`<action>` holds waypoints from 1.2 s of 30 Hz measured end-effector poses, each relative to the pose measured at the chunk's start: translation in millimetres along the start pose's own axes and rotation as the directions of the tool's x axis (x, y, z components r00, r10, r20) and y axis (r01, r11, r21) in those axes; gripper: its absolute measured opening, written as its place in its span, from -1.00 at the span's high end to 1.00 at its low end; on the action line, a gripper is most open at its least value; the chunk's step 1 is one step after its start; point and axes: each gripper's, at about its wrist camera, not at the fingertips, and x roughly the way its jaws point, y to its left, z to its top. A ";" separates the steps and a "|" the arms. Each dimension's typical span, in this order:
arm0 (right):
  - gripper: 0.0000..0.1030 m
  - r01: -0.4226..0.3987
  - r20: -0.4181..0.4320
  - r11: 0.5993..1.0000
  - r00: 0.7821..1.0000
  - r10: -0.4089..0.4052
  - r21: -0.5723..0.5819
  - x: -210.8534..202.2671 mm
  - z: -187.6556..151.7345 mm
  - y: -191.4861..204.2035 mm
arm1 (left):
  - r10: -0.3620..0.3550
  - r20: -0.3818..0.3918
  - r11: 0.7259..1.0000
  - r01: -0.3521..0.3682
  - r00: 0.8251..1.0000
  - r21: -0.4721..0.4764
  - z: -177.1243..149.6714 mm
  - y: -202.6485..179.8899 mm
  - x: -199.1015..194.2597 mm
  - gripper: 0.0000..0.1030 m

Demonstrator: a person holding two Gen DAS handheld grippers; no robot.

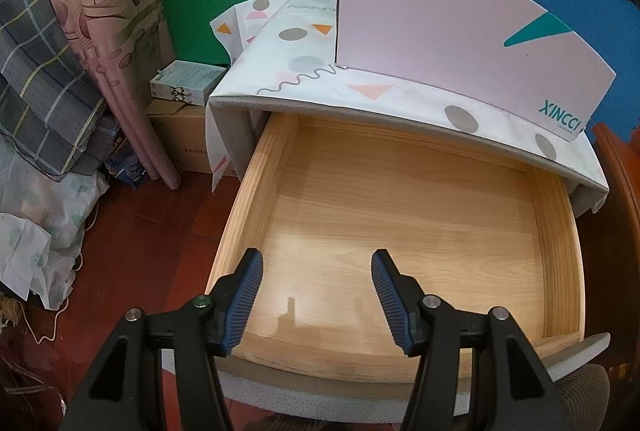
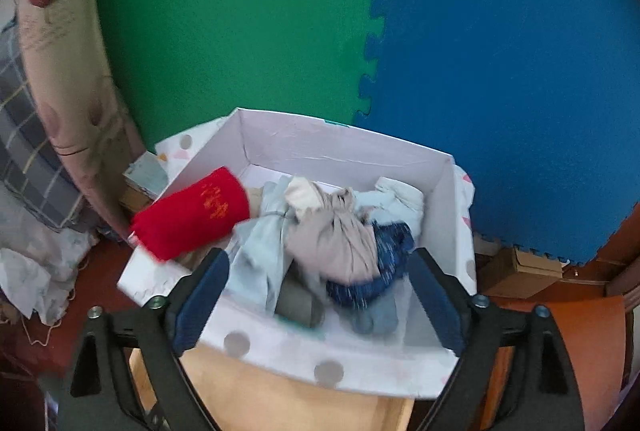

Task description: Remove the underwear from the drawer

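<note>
The wooden drawer (image 1: 256,191) is pulled open and nothing lies in it. My left gripper (image 1: 317,263) is open and empty just above its front part. A white box (image 1: 460,43) stands on the cloth-covered cabinet top (image 1: 304,71). In the right wrist view the box (image 2: 348,147) holds rolled underwear: a red roll (image 2: 192,211), a beige bundle (image 2: 336,235), a pale blue piece (image 2: 260,255) and a dark blue patterned piece (image 2: 380,267). My right gripper (image 2: 320,267) is open and empty, above the near side of the box.
Green and blue foam mats (image 2: 500,51) cover the wall behind. Curtains and bedding (image 1: 52,71) pile at the left with cardboard boxes (image 1: 180,135) on the red-brown floor. Brown wooden furniture (image 2: 560,327) stands at the right.
</note>
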 end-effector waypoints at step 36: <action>-0.94 0.007 -0.183 0.978 0.983 0.032 0.206 42.2 -236.7 -13.1 | 0.031 0.036 0.992 -0.035 0.999 0.124 -19.3 -22.5 -15.4 -0.12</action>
